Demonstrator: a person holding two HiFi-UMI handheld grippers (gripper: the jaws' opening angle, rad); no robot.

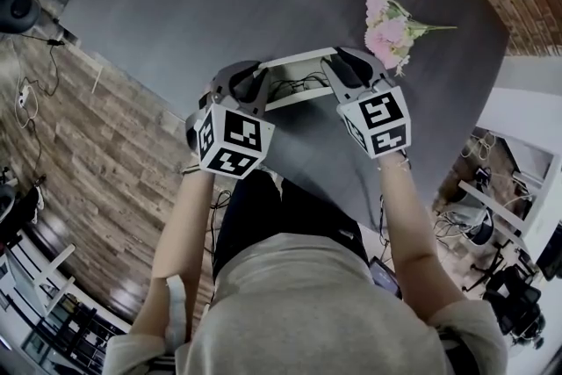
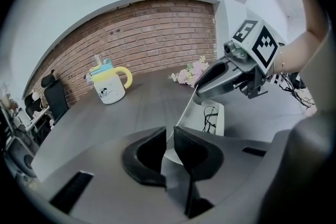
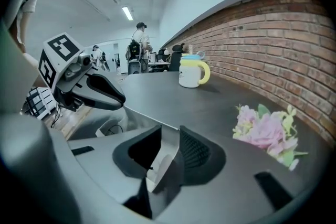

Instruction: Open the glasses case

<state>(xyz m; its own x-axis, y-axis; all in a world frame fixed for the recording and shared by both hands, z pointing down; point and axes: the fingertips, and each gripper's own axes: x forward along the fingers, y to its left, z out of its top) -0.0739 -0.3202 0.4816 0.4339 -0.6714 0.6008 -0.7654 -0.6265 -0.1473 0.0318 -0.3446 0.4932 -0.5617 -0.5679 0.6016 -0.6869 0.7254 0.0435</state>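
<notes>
Glasses case (image 1: 299,58) clamped at each end by left tongs (image 1: 250,76) and right tongs (image 1: 349,66)

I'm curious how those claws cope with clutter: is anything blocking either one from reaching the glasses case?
Nothing visible does. The left claw already pinches one end of the glasses case, and the right claw holds the other end. The flowers lie off to the right and the mug stands far back, both clear of it.
</notes>
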